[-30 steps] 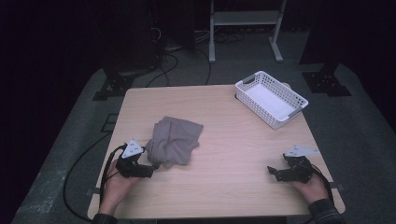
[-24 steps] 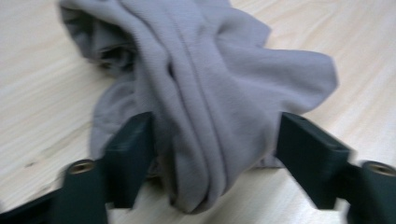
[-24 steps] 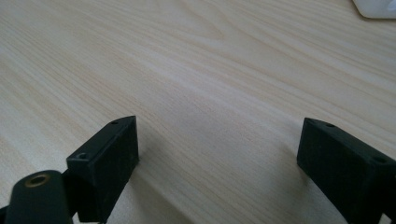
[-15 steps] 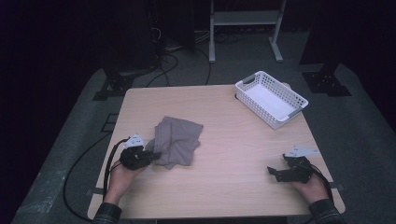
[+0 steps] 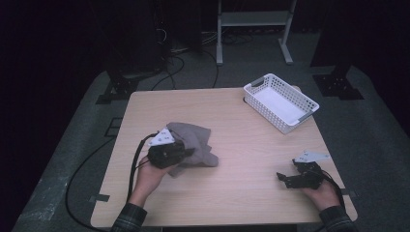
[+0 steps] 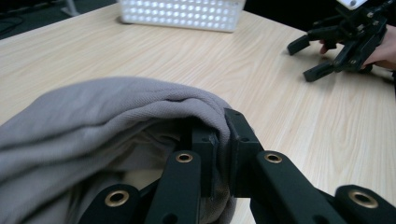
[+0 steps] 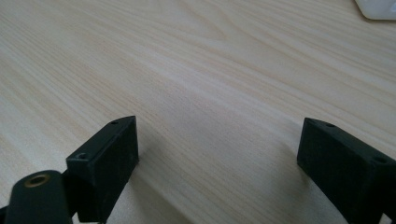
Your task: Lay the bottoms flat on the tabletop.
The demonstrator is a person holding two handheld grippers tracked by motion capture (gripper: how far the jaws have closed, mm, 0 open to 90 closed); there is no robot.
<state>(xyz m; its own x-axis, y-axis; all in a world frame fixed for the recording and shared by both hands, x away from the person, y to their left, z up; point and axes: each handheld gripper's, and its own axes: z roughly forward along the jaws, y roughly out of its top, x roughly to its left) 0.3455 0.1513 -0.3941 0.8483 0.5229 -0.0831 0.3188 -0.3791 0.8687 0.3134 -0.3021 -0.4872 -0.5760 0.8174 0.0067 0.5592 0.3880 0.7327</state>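
While its jaws pinch a fold of the grey cloth [image 6: 107,112] near the tabletop's [image 5: 241,145] left edge, the left tool [image 5: 186,153] lifts that fold, the rest lying bunched on the wood. Near the right front corner the right tool [image 5: 285,178] rests released, jaws wide. Bare wood lies between them; a white basket [image 5: 280,101] sits at the far right edge.

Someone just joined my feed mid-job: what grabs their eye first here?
Most striking is the grey cloth bunched at the table's near left, its edge pinched in the shut left claw. Next, the white basket at the far right corner, and the right claw gaping open over bare tabletop.
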